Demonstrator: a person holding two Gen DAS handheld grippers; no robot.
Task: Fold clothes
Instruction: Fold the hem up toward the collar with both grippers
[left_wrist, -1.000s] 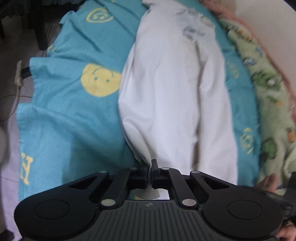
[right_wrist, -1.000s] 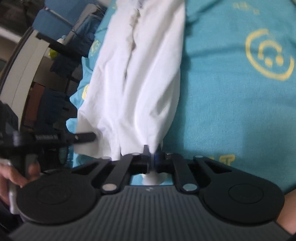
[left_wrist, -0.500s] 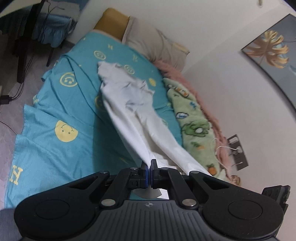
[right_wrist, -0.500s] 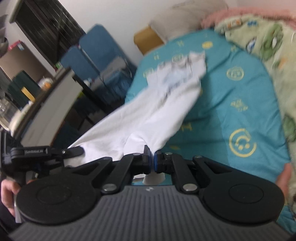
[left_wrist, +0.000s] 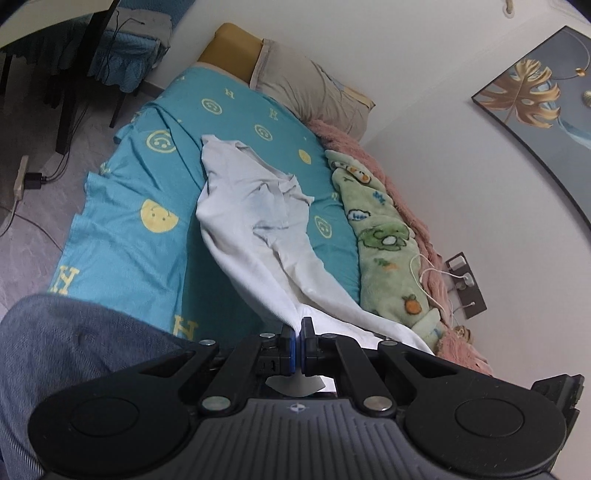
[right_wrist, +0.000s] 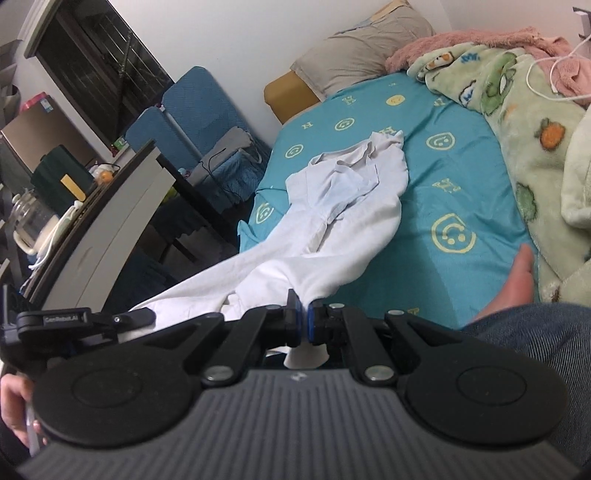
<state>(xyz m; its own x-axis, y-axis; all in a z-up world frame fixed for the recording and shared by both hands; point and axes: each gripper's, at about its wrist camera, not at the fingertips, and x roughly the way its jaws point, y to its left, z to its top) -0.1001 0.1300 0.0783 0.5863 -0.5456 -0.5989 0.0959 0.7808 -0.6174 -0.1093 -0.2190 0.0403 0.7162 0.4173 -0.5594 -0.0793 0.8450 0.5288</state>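
A white garment (left_wrist: 255, 206) lies stretched along a teal bedsheet with yellow smiley faces (left_wrist: 147, 177); it also shows in the right wrist view (right_wrist: 332, 225). My left gripper (left_wrist: 298, 328) is shut on one near end of the garment and holds it lifted off the bed. My right gripper (right_wrist: 303, 306) is shut on the other near end, also lifted. The far end of the garment rests crumpled on the sheet. The left gripper's body (right_wrist: 85, 319) shows at the left of the right wrist view.
A green patterned blanket (left_wrist: 388, 251) and a pink fuzzy one (left_wrist: 417, 221) lie along the wall side. A grey pillow (left_wrist: 310, 85) is at the bed's head. A desk (right_wrist: 107, 221) and blue chairs (right_wrist: 192, 110) stand beside the bed. A denim-clad leg (left_wrist: 66, 354) is near.
Both grippers have pulled back and up from close over the garment, lifting its near ends. The garment now stretches from the bed to the grippers.
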